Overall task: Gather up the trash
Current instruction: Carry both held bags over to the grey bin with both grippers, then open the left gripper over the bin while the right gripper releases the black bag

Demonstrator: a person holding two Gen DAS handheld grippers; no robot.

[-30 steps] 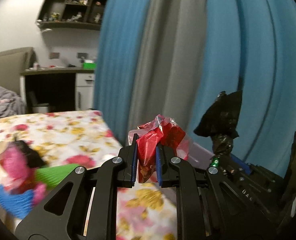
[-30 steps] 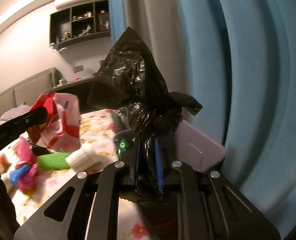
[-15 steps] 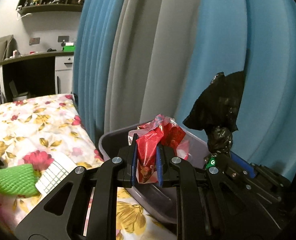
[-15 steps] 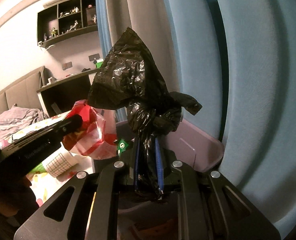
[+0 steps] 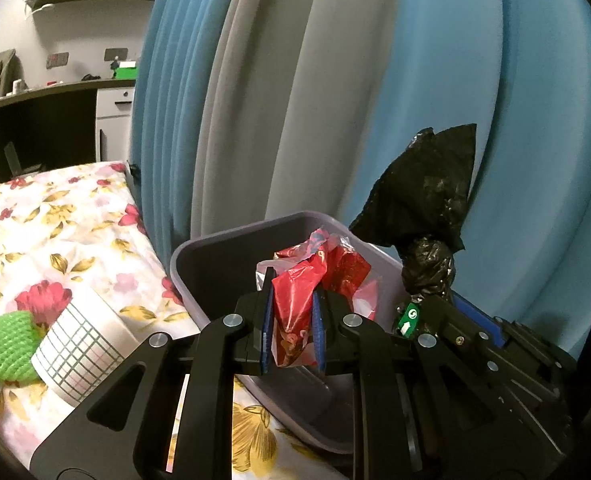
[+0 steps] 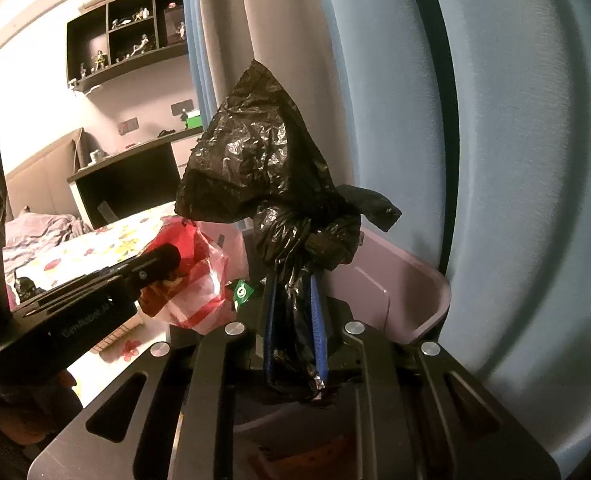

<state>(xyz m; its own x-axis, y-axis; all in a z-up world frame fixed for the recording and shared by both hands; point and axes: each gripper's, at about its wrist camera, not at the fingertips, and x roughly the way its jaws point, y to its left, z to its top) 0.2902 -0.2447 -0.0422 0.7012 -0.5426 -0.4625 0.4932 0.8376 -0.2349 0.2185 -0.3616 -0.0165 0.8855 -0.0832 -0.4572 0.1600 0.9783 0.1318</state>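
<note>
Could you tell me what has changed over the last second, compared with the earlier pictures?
Both claws have swung from above the flowered bedspread to over the purple bin by the curtain. Nothing was let go: the left claw still pinches the red plastic bag, and the right claw still pinches the knotted black bag.

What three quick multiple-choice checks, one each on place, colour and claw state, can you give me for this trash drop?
1. The red wrapper is
A. over the bin
B. on the desk
C. on the shelf

2. The bag in the right claw is
A. green
B. black
C. white

3. The left claw is
A. wide open
B. out of view
C. shut on the wrapper

A: the grey bin lies right behind and under the wrapper.
B: the knotted black bag sticks up from it.
C: both pads press the wrapper.
</note>
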